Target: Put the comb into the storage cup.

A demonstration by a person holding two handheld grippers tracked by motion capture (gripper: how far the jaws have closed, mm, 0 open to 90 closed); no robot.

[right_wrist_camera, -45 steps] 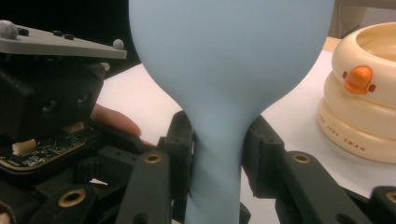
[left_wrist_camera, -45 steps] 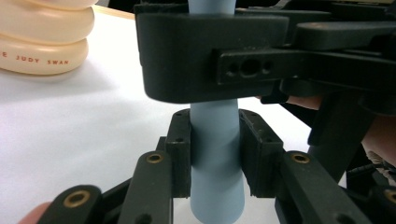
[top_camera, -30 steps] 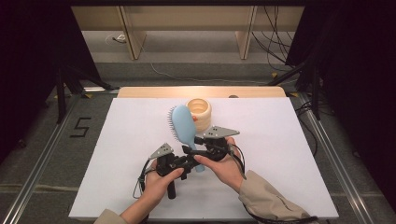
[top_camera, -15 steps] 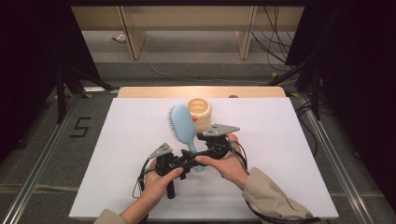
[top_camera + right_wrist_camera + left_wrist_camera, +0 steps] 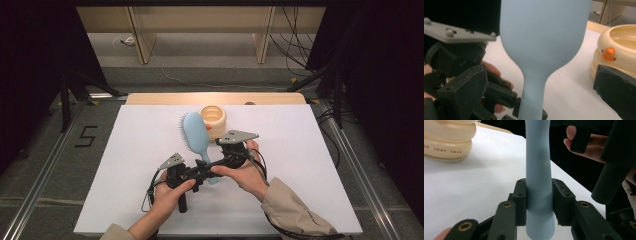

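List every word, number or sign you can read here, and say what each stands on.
"5": black numeral on the grey floor left of the white table.
"ME JUDY SWAN": small reddish letters on the cream ribbed plastic bowl; the start is cut off by the frame edge.
Nothing readable on the light blue plastic hairbrush.

Both tongs are black, each topped by a grey three-cornered plate studded with small screws. The left tongs (image 5: pixel 199 172) show brass-coloured rivets along their linked arms and small screw holes in the blocky pads (image 5: pixel 521 203). The right tongs (image 5: pixel 223 161) trail thin dark cables. Both sleeves look beige, perhaps a coat's.
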